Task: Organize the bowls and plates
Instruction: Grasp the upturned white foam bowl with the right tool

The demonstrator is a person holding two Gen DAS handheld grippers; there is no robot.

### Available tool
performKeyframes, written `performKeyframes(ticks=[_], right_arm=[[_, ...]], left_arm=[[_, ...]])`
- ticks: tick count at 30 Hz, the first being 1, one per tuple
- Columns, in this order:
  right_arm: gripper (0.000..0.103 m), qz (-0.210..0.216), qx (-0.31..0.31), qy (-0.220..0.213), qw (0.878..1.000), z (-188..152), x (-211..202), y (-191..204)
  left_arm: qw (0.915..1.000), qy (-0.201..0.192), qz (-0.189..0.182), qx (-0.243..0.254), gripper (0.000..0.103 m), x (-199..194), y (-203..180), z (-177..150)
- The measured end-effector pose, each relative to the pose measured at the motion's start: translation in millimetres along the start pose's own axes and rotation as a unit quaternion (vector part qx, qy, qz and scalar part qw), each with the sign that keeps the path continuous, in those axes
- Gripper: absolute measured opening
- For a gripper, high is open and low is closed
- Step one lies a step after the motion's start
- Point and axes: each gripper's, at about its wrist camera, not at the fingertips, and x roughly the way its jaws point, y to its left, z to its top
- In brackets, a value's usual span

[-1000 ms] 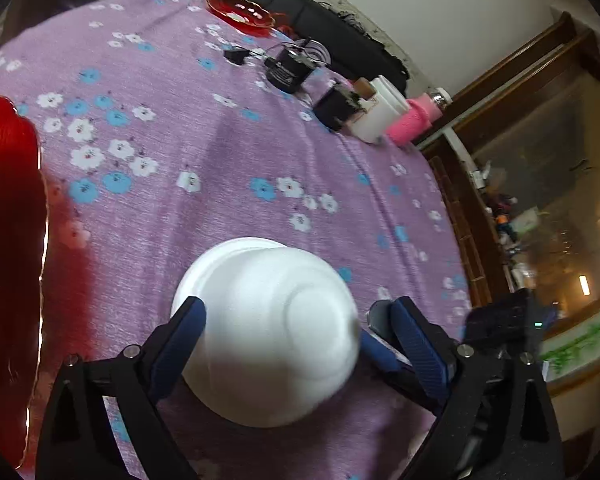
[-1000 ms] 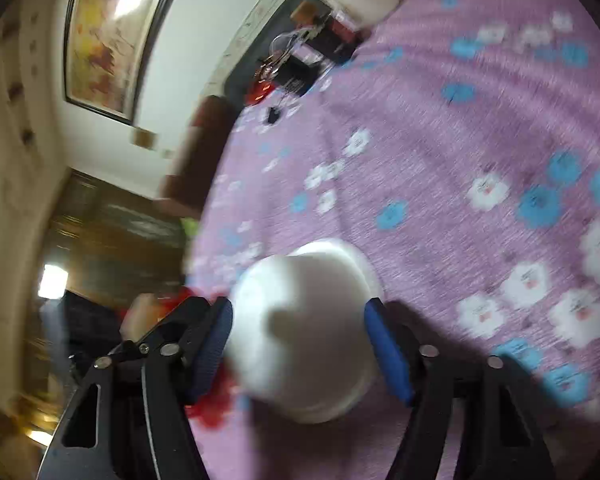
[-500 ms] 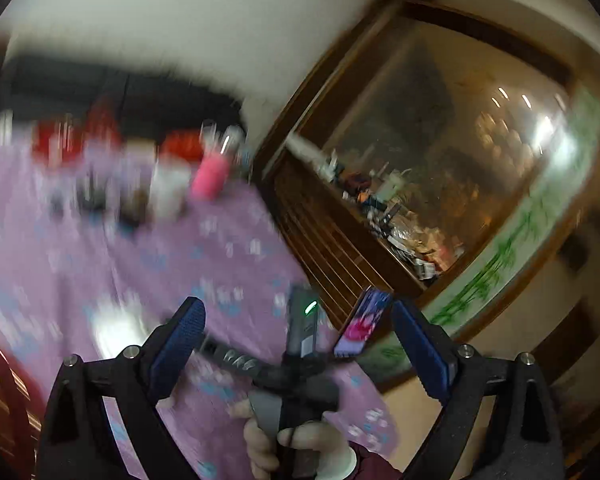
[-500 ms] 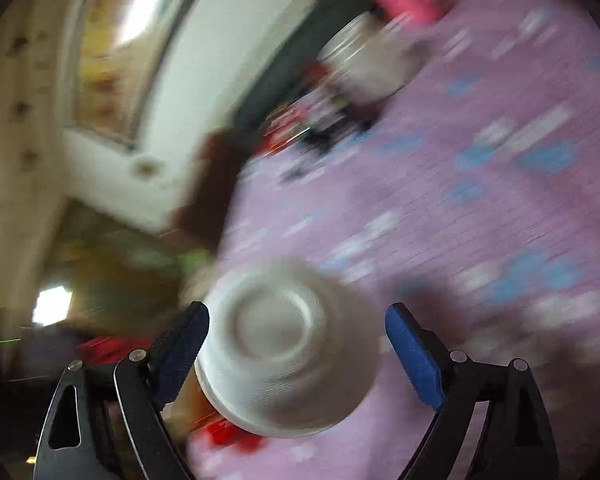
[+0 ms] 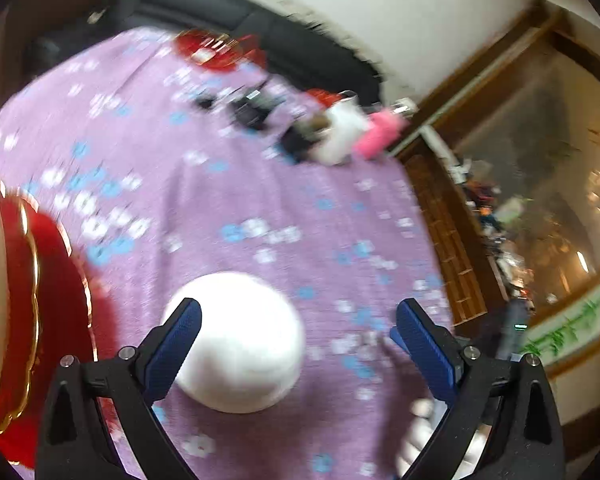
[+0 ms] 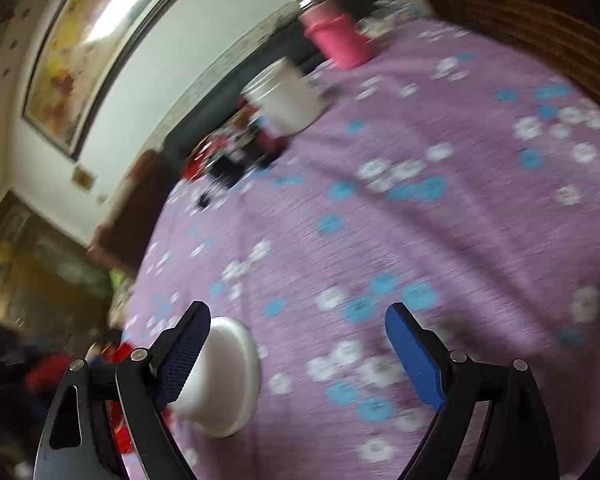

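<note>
A white bowl (image 5: pixel 240 340) stands upside down on the purple flowered tablecloth (image 5: pixel 260 200). My left gripper (image 5: pixel 300 340) is open around it: the bowl lies close to the left finger, and the right finger is well apart from it. In the right wrist view the same kind of white bowl (image 6: pixel 224 376) sits against the left finger of my right gripper (image 6: pixel 298 354), which is open wide with only cloth between its pads. A red gold-rimmed plate (image 5: pixel 40 300) lies at the left, with something white at the frame's edge.
At the far side of the table stand a pink cup (image 5: pixel 380 136), a white cup (image 5: pixel 340 136), small black devices (image 5: pixel 252 108) and a red dish (image 5: pixel 212 50). The table edge and a wooden cabinet (image 5: pixel 452 220) are to the right. A hand (image 5: pixel 420 432) shows at bottom right.
The right gripper's jaws have spread off the white bowl, which now sits by its left finger. The left view swung off towards the room and came back over the bowl.
</note>
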Motion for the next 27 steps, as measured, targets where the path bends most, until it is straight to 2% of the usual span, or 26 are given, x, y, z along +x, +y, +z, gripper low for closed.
performKeyframes(ticks=[4,5,8,12,17,20,23,25,27], right_arm=[[0.093,0.092,0.031,0.067,0.993,-15.8,31.3,7.1],[0.093,0.101,0.042,0.079,0.991,-20.4,38.4,7.3],[0.093,0.103,0.043,0.099,0.989,-31.1,54.3,11.6],[0.093,0.134,0.047,0.114,0.983,-37.0,63.7,19.1],[0.093,0.141,0.057,0.108,0.982,-36.4,66.8,20.6],[0.093,0.137,0.062,0.104,0.983,-35.1,66.9,19.8],[0.093,0.087,0.037,0.092,0.991,-33.1,62.9,21.1],[0.093,0.054,-0.008,0.085,0.995,-33.0,58.3,29.3],[0.093,0.024,-0.095,0.080,0.992,-38.7,53.5,49.2]], left_arm=[[0.9992,0.019,0.035,-0.008,0.097,26.0,20.1,-10.1],[0.9990,0.023,0.038,-0.008,0.097,31.2,22.2,-11.9],[0.9973,0.019,0.070,0.015,0.097,39.1,24.5,-15.7],[0.9966,0.020,0.074,0.029,0.097,44.6,21.2,-19.2],[0.9965,0.024,0.075,0.027,0.097,45.2,20.5,-21.9],[0.9991,0.003,0.043,0.001,0.097,28.1,24.1,-22.9],[0.9996,-0.019,0.018,0.004,0.097,16.3,18.9,-20.4],[0.9997,-0.010,0.010,0.020,0.097,19.8,11.9,-19.0],[0.9995,0.015,-0.001,0.029,0.097,32.7,6.9,-19.5]])
